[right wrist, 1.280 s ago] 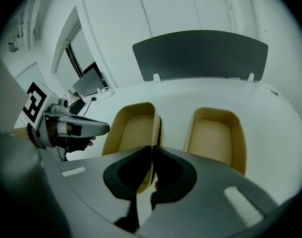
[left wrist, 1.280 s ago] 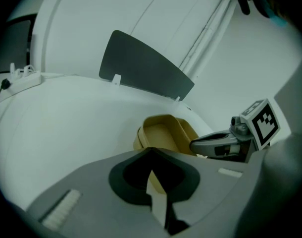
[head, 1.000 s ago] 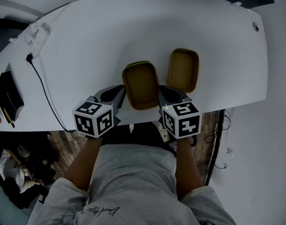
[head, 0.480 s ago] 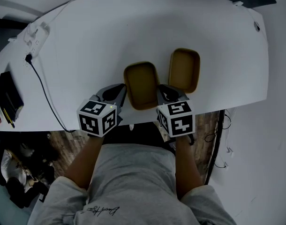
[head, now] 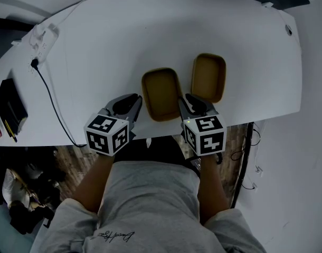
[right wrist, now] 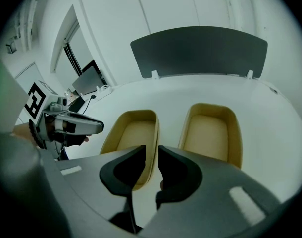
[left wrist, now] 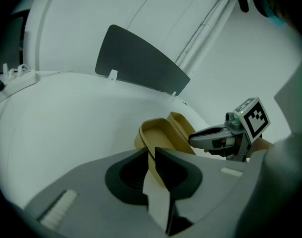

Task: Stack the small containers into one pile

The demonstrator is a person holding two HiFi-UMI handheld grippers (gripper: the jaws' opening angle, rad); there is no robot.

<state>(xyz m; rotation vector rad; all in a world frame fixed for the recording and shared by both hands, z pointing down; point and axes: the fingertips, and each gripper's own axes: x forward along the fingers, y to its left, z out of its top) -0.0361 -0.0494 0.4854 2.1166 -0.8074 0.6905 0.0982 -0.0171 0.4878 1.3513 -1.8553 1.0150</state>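
Your left gripper grips the near container by its left rim, jaws closed; your right gripper has just been opening its jaws, the right rim loose between them. Beyond, the second container stands on the bench; both bare inside.

The near container sits on the table, close to its front edge. The second container lies just right of it and slightly farther back, a gap between them. Well to its left a cable crosses the table, with a power strip behind that, at the far left corner.
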